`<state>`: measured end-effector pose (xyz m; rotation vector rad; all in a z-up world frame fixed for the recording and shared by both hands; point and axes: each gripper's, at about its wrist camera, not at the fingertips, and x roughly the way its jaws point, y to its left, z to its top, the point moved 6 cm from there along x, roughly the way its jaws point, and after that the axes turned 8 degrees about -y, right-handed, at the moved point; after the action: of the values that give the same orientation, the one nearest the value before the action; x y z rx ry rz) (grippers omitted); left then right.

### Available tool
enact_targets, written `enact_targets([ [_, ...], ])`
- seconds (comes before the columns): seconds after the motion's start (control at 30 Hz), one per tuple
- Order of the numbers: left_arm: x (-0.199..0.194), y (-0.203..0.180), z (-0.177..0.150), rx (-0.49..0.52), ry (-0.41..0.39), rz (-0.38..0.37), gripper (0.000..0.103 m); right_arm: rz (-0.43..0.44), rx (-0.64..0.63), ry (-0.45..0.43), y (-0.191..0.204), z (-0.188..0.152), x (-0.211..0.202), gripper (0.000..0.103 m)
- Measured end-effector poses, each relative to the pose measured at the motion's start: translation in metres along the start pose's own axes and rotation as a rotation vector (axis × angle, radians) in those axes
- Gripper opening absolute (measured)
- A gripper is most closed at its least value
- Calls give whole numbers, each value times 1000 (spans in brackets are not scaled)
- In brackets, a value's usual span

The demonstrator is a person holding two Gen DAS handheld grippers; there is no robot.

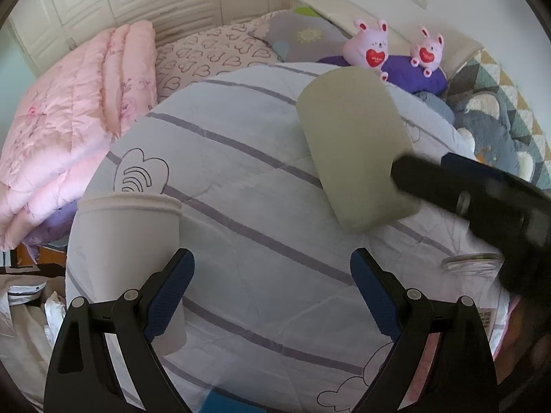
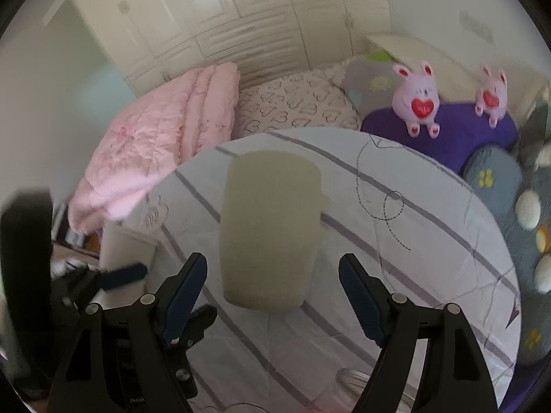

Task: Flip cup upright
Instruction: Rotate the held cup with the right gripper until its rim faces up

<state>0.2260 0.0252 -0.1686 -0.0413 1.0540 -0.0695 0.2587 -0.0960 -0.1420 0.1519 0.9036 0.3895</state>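
Observation:
An olive-green cup (image 1: 354, 148) lies tilted on the striped quilt (image 1: 241, 179), its wider end toward the far side. In the right wrist view the cup (image 2: 272, 230) is straight ahead of my right gripper (image 2: 272, 296), which is open with the cup's near end between its fingertips. The right gripper's finger (image 1: 447, 186) touches the cup's near right side in the left wrist view. My left gripper (image 1: 272, 292) is open and empty. A white cup (image 1: 127, 241) stands upright by its left finger.
A folded pink duvet (image 1: 69, 130) lies at the left. Two pink plush rabbits (image 1: 372, 50) sit on a purple cushion (image 1: 413, 72) at the back. A clear glass rim (image 1: 471, 263) shows at the quilt's right edge. A white wardrobe (image 2: 224, 27) stands behind.

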Motion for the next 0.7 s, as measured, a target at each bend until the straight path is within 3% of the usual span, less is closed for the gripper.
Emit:
enact_targets([
  [0.2, -1, -2, 16, 6, -10, -44, 93, 103, 162, 170, -9, 26, 28, 82],
  [0.43, 12, -7, 29, 43, 7, -69, 94, 122, 173, 346, -12, 33, 66, 82],
  [0.57, 13, -10, 29, 33, 12, -104, 95, 141, 177, 396, -18, 33, 83, 82],
  [0.7, 11, -16, 28, 44, 6, -99, 95, 166, 98, 357, -10, 35, 84, 81],
])
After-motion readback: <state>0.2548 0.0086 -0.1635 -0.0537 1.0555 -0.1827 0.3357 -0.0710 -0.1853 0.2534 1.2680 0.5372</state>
